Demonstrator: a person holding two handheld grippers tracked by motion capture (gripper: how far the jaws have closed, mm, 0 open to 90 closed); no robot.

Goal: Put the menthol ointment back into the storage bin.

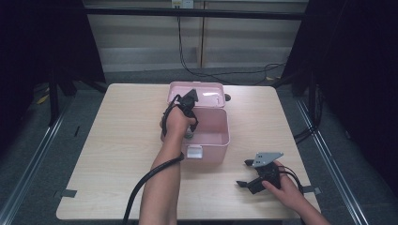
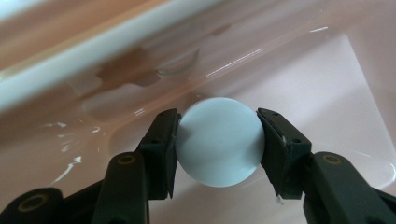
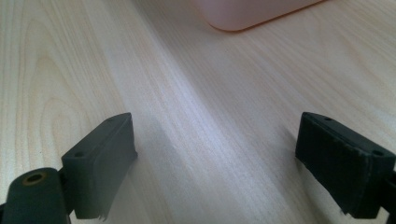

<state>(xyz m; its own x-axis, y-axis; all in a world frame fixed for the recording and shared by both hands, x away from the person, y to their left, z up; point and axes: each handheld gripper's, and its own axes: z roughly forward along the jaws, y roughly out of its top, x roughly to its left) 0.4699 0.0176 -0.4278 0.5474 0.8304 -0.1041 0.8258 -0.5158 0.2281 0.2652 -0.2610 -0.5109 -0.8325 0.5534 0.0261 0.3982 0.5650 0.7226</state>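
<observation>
left hand-held gripper [image 2: 217, 144] is grasping the white ball [image 2: 219, 140] inside the pink box [image 1: 220, 136]; lower it gently before letting go. right hand-held gripper [image 3: 219, 163] is released above the bench [image 3: 210, 93].

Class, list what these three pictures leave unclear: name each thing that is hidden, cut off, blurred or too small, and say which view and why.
- Pale round object, left gripper view: its lower part is hidden between the jaws.
- Pink box, high view: the left hand and left gripper hide part of its inside.
- Pink box, right gripper view: cut off by the top edge.
- Small dark thing behind the lid, high view: too small to identify.
</observation>
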